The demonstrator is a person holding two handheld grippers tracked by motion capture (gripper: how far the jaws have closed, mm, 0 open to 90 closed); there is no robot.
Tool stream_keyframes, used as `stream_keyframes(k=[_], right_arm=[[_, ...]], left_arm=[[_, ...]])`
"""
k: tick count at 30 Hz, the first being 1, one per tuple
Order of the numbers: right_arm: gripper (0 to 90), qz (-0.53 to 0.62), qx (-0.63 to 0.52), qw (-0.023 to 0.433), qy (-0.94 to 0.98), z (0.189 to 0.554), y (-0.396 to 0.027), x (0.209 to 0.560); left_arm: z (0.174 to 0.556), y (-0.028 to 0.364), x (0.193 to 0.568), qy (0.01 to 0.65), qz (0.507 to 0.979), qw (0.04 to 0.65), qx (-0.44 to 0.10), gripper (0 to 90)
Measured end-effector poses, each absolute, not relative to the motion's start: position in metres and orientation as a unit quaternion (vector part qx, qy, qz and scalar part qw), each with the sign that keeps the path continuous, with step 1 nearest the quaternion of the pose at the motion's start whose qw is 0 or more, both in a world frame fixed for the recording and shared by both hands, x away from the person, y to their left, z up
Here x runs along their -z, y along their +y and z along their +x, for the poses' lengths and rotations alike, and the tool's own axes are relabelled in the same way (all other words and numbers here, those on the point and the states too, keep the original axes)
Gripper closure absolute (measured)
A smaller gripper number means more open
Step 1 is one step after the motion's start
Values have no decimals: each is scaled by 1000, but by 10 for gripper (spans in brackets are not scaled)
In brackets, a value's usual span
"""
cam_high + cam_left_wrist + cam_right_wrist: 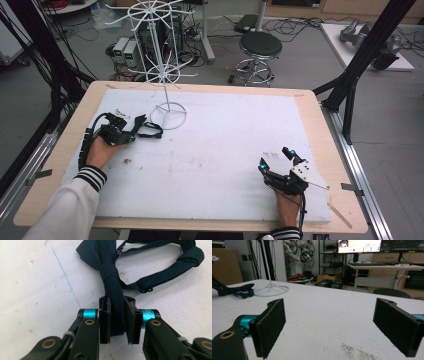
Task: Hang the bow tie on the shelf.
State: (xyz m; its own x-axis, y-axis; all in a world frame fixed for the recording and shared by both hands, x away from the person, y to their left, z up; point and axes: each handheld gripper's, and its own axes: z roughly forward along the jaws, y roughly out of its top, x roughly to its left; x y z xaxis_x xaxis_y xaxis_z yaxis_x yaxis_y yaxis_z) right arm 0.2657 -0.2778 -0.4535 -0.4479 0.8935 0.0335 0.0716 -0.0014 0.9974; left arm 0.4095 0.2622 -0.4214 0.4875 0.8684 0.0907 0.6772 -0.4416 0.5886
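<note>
A dark navy bow tie (110,270) with its neck strap (172,267) lies on the white foam mat, left of the white wire stand's base (168,116). My left gripper (117,321) is shut on one wing of the bow tie, the fabric pinched between its black pads. In the high view the left gripper (131,134) sits beside the strap loop (151,130). My right gripper (337,327) rests near the mat's front right, its jaws wide open with nothing between them; in the high view it is the right gripper (276,159). From there the bow tie (239,291) lies far to the left.
A tall white wire rack (156,45) rises from a ring base at the mat's back left. The white mat (215,150) covers a wooden table (320,115). A stool (260,50), cables and black frame legs stand beyond the table.
</note>
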Motion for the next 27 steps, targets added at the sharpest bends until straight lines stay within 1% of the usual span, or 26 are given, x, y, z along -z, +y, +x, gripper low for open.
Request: stream_keyframes(k=[9, 16, 23, 27], right_arm=[[101, 393, -588, 349, 615, 266, -278, 453], [101, 391, -589, 351, 615, 266, -278, 454], [101, 390, -588, 352, 615, 266, -278, 454], [101, 391, -588, 352, 615, 266, -278, 454]], left_arm=[[404, 263, 419, 459, 822, 265, -207, 784], [392, 269, 418, 440, 814, 307, -222, 791], [387, 272, 417, 431, 814, 320, -224, 795], [382, 273, 412, 425, 806, 343, -228, 795]])
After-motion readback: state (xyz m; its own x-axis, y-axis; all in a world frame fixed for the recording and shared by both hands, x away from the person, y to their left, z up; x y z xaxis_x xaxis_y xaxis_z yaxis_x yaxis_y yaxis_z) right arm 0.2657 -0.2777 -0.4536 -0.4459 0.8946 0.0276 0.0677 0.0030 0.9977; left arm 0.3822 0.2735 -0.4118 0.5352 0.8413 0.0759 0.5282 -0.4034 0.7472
